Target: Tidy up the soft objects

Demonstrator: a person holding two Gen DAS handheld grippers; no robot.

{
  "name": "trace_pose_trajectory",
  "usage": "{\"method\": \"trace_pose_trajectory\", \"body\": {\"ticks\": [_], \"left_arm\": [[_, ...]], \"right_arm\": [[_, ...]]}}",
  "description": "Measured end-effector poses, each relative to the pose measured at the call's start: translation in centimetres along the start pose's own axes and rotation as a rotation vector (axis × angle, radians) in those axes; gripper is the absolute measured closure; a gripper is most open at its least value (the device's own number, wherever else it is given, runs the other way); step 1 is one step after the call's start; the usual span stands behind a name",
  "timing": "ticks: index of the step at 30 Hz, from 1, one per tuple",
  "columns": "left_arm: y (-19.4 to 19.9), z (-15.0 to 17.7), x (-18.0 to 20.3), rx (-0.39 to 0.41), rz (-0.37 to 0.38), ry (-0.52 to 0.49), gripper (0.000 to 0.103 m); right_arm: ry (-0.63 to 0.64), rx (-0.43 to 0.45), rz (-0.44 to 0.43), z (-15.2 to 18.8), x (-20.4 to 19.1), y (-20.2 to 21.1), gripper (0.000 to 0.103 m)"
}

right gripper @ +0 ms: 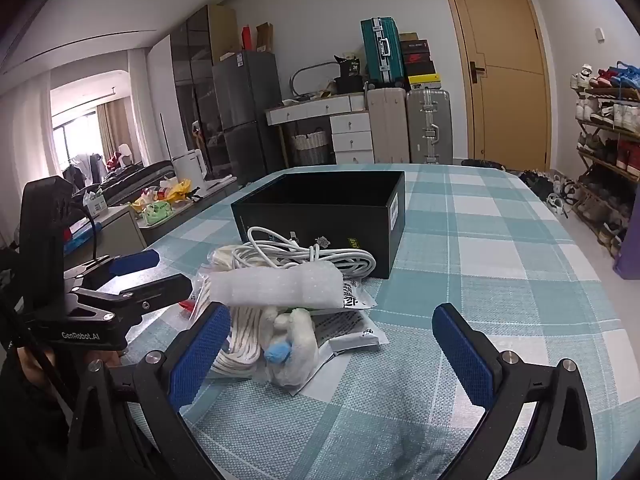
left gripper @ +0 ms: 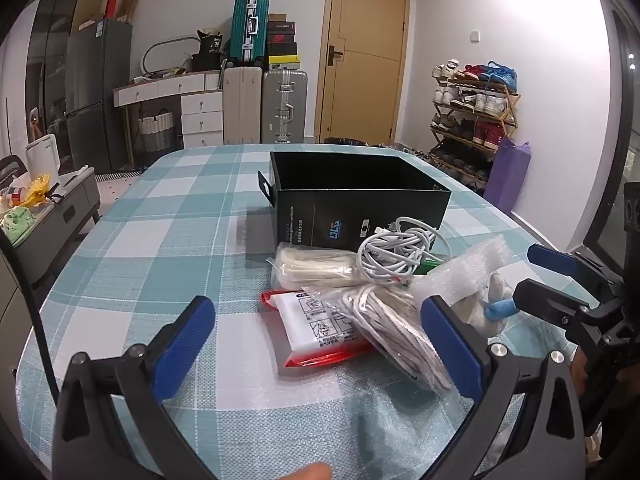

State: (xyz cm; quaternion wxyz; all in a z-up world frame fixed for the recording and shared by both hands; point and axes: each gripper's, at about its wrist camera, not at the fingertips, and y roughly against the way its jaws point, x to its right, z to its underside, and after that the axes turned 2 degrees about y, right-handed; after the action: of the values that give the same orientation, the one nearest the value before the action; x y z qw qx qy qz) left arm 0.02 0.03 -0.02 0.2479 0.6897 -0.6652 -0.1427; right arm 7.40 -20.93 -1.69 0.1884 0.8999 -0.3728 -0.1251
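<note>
A pile of soft items lies on the checked table in front of an open black box [left gripper: 360, 192] [right gripper: 332, 208]. It holds a coiled white cable [left gripper: 394, 254] [right gripper: 304, 256], a bag of cream cords [left gripper: 316, 270], a red-edged packet [left gripper: 320, 328], a bagged white rope bundle [left gripper: 396, 332] [right gripper: 244, 340], a white foam sheet [left gripper: 460, 276] [right gripper: 276, 286] and a white plush with a blue part [left gripper: 494, 308] [right gripper: 292, 348]. My left gripper [left gripper: 320, 348] is open above the packet and rope. My right gripper [right gripper: 340, 352] is open, its left finger beside the plush.
The table [left gripper: 168, 240] [right gripper: 500, 248] has a teal and white checked cloth. The right gripper [left gripper: 560, 284] shows at the right of the left wrist view, and the left gripper [right gripper: 132, 280] at the left of the right wrist view. Suitcases, drawers, a door and a shoe rack stand beyond.
</note>
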Motion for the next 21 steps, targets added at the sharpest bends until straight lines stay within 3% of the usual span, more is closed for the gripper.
{"method": "trace_pose_trajectory", "body": {"ticks": [21], "left_arm": [[-0.18, 0.12, 0.16, 0.003, 0.0, -0.006, 0.0]], "right_arm": [[0.003, 0.012, -0.001, 0.06, 0.02, 0.01, 0.0]]}}
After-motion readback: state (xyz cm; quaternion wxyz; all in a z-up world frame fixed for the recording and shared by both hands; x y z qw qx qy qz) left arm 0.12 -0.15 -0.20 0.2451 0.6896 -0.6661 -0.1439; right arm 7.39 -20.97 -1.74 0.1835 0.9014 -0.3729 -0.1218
